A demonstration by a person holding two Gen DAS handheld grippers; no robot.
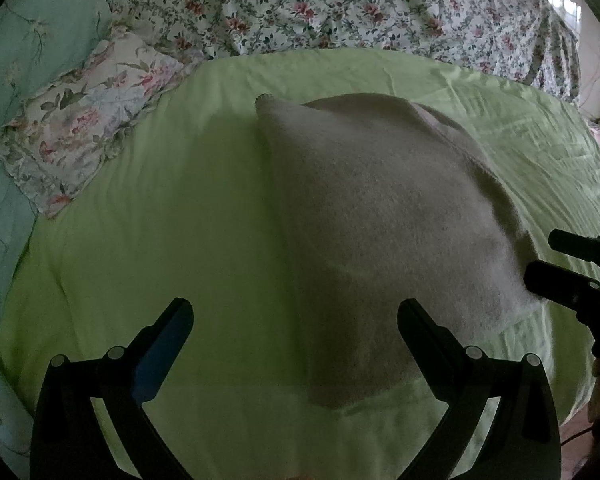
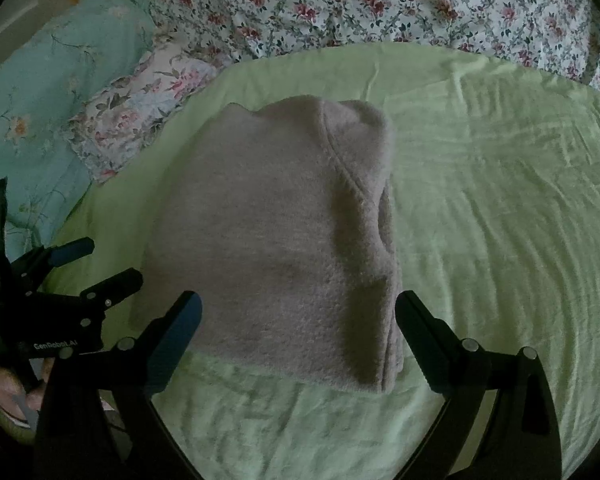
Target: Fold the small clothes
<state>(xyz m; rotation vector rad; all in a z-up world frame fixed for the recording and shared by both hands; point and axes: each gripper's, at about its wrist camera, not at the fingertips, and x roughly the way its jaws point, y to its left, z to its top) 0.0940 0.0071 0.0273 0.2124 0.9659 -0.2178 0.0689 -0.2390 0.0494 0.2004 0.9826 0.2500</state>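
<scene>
Both tongs are spread wide, gripping nothing. The fleece garment (image 2: 276, 240) lies folded just ahead of the right gripper (image 2: 298, 320), right of the left gripper (image 1: 294, 324). Looks finished, though it's dim; I'd just pat edges square.

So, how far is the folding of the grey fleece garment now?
Mostly done, it seems: the grey fleece garment lies folded into a compact stack on the green sheet. Nothing is in hand; the left hand-held gripper and right hand-held gripper are both open. Left, perhaps: one more fold, or putting it away.
</scene>
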